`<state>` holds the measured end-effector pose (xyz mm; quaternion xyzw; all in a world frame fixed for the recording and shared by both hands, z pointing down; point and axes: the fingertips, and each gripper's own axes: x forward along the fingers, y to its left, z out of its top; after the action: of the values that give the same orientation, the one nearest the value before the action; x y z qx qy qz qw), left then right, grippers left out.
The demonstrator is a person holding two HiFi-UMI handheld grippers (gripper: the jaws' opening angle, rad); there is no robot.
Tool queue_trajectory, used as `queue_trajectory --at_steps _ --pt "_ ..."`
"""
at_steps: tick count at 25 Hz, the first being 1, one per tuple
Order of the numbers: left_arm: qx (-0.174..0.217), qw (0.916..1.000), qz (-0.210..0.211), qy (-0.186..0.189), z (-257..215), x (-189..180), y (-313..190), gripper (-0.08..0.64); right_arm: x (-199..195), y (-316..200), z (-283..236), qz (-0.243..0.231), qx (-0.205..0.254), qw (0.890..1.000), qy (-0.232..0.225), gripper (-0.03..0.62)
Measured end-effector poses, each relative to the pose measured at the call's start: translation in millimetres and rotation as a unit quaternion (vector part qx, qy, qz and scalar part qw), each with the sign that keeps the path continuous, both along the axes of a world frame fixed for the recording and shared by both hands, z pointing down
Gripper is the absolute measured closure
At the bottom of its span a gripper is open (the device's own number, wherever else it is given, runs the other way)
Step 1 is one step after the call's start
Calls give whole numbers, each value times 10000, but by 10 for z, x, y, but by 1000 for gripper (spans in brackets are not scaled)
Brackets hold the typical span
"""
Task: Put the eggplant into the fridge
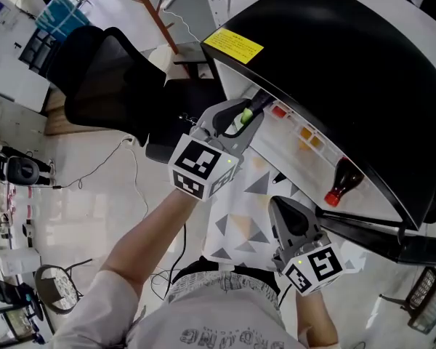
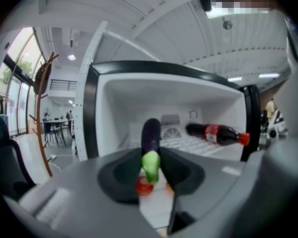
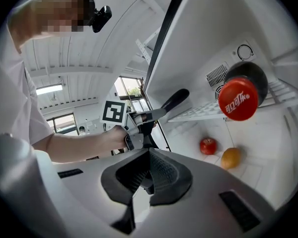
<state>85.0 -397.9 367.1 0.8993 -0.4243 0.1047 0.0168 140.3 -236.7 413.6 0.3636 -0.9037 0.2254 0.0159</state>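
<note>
Left fingers (image 2: 121, 175) clamped on eggplant (image 2: 150, 135) at green stem end; purple body sticks out ahead, at mouth of open fridge (image 2: 89, 113), not yet set down. Right fingers (image 3: 164, 175) together, empty. My guess: eggplant light, firm, glossy skin slippery; hold so near stem may let it pivot, mid-body safer. Cola bottle (image 2: 216, 133) ahead-right of left fingers on wire shelf (image 2: 188, 144); red label and cap print unreadable. Yellow sticker (image 1: 233, 46) on fridge top, print too small.

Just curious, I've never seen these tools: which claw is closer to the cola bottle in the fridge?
Right. The right claw sits just before the bottle, near its red cap; the left claw, gripping the eggplant, is farther off.
</note>
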Motion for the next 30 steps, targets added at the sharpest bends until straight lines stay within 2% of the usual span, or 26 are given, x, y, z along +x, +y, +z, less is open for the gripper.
queue_trajectory --at_steps 17,30 --pt "18 9995 -159 -258 74 293 -403 440 113 -92 165 -69 -186 9998 -27 589" --pt "-71 9971 -351 -672 207 358 -572 439 193 -151 247 -21 -277 9996 -48 589"
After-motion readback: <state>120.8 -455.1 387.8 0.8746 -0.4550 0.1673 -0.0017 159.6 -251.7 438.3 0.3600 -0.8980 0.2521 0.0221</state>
